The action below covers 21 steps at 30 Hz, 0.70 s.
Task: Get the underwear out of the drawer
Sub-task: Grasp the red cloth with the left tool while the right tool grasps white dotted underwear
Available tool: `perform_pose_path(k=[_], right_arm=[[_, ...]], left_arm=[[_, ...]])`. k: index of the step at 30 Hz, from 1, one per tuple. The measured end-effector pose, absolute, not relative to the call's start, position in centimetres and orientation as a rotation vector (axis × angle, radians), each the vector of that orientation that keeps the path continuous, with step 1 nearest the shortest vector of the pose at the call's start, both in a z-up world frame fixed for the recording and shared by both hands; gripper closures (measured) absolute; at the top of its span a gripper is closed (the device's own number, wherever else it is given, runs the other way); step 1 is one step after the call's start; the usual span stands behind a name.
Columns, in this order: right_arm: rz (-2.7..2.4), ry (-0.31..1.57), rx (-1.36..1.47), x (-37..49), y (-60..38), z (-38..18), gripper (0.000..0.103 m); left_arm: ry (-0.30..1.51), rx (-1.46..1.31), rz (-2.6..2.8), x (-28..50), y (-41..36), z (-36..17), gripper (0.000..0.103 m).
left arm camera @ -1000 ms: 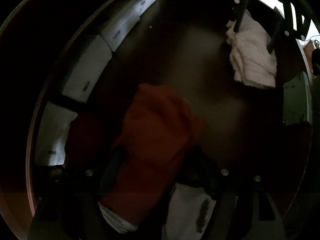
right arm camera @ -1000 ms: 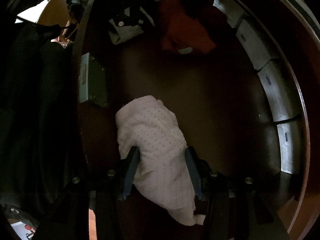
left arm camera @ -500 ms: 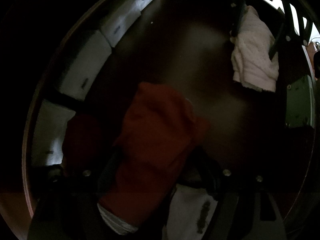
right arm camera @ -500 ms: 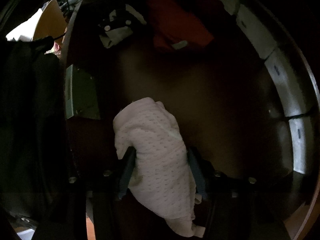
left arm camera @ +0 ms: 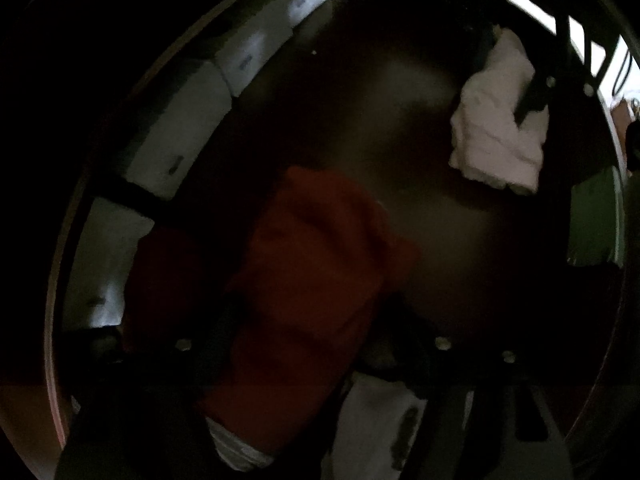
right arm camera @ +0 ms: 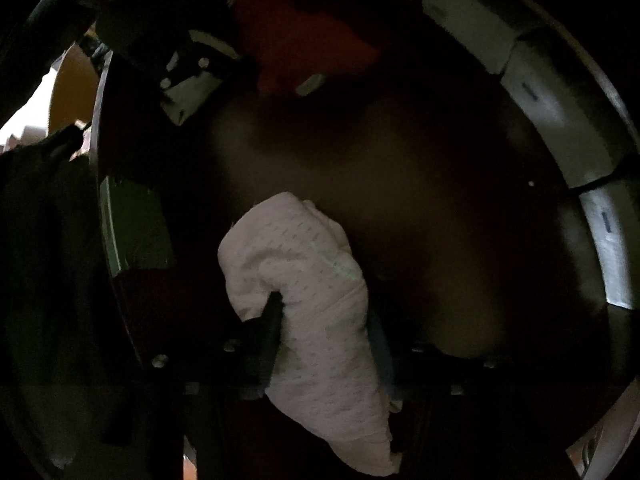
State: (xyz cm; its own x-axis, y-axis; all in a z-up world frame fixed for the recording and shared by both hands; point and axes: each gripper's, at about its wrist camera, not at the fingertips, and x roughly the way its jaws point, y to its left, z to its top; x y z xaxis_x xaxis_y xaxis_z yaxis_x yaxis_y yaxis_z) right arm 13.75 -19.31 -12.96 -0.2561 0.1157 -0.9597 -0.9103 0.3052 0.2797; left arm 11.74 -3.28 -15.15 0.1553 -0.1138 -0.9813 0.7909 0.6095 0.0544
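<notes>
Pink dotted underwear (right arm camera: pixel 316 300) lies near the drawer's (right arm camera: pixel 420 200) near wall, squeezed between the closing jaws of the right gripper (right arm camera: pixel 326 340). Red underwear (left arm camera: pixel 312 280) sits between the closing left gripper (left arm camera: pixel 304 344) jaws, contact seemingly unclear in the gloom. Shallow bites could let either slip when lifted.

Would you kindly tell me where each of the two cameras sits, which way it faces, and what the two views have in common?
Left wrist view: sits on the left tongs, looking steeply down into the dark drawer at the red underwear between its closing jaws.
Right wrist view: sits on the right tongs, looking steeply down at the pale pink underwear, its closing jaws pressing the cloth.
Shared: both show the drawer floor, both garments, the grey-white folded items along the curved edge, and the other tongs near the top.
</notes>
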Motion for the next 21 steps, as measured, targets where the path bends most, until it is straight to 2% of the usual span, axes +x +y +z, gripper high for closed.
perform_pose_path(k=[4,10,21], right_arm=[[1.120,1.426,-0.726,13.5,-19.7,-12.0,0.066],[1.077,1.371,-0.642,12.6,-21.3,-11.1,0.067],[1.036,1.297,-0.484,10.7,-23.2,-7.9,0.067]], left_arm=[[1.254,0.602,-0.706,11.5,-1.9,-14.2,0.058],[1.219,0.554,-0.681,11.0,-1.7,-13.2,0.074],[1.141,0.436,-0.607,10.5,-0.7,-11.3,0.082]])
